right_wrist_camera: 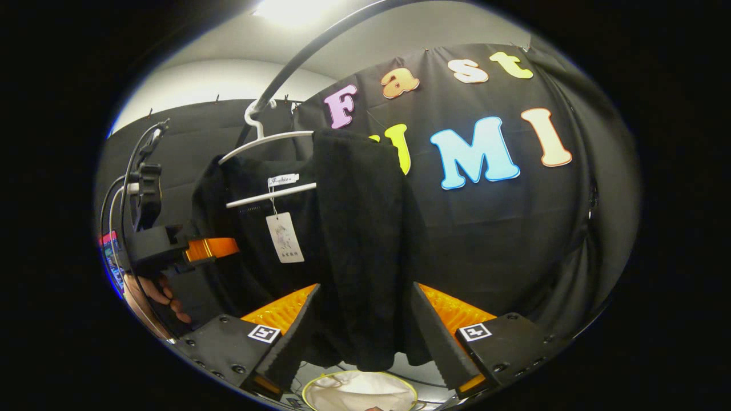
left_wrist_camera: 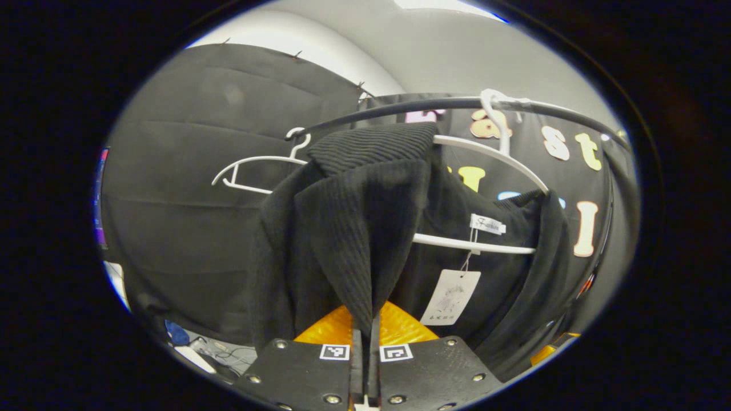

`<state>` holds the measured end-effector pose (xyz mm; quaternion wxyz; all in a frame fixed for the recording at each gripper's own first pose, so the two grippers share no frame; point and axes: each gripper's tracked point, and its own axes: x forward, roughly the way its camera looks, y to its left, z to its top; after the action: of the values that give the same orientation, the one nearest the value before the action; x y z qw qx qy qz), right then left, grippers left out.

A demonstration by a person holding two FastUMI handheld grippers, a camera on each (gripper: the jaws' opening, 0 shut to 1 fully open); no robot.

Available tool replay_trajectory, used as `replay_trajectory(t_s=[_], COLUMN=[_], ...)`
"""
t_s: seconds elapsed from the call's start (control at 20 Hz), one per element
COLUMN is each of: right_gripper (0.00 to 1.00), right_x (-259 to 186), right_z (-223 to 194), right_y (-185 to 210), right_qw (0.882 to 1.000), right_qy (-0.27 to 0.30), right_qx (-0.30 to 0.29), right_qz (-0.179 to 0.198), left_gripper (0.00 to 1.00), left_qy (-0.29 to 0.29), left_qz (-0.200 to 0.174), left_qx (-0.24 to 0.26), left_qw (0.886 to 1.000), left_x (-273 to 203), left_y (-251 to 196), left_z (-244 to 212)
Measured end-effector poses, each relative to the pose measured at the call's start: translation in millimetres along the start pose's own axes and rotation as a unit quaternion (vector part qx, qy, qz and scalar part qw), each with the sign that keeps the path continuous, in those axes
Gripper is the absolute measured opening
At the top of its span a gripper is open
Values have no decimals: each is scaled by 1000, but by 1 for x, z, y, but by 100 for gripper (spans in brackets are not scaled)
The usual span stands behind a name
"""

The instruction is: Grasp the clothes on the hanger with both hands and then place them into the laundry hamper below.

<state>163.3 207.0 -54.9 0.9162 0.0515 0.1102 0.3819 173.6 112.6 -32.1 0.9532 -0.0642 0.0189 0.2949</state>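
The left hand-held gripper (left_wrist_camera: 365, 342) is clenched on a fold of the black garment (left_wrist_camera: 365, 228) hanging on the white hanger (left_wrist_camera: 485, 157), while the right hand-held gripper (right_wrist_camera: 365, 337) stands released around its other side, above the laundry hamper (right_wrist_camera: 360, 391).

The left gripper (left_wrist_camera: 365, 348) carries two flat black plates studded with silver screws, each bearing a small square black-and-white marker near the inner edge, with ribbed orange plastic rising behind them. The right gripper (right_wrist_camera: 361, 337) has the same black screw-dotted plates, square markers and ribbed orange parts. In the right gripper view, the other gripper shows a black body, an orange section and black cables looping upward.
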Motion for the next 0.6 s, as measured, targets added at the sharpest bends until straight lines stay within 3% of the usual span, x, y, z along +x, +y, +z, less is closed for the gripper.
replay_trajectory(t_s=[0.1,0.3,0.5,0.6], right_gripper=[98,98,98,98], right_x=[7,32,54,64], right_z=[9,17,20,24], right_y=[6,18,23,26], right_qw=[1000,1000,1000,1000], right_qy=[-8,-12,-10,-15], right_qx=[4,10,-3,-2], right_qz=[3,3,-12,-14], left_gripper=[5,0,0,1], left_qy=[-2,0,-47,-44], left_qz=[-5,-39,-62,-55], left_qx=[-2,15,10,17], left_qw=[1000,999,997,997], left_x=[-8,-24,-47,-52], left_y=[6,-5,-16,-11], left_z=[4,10,31,30])
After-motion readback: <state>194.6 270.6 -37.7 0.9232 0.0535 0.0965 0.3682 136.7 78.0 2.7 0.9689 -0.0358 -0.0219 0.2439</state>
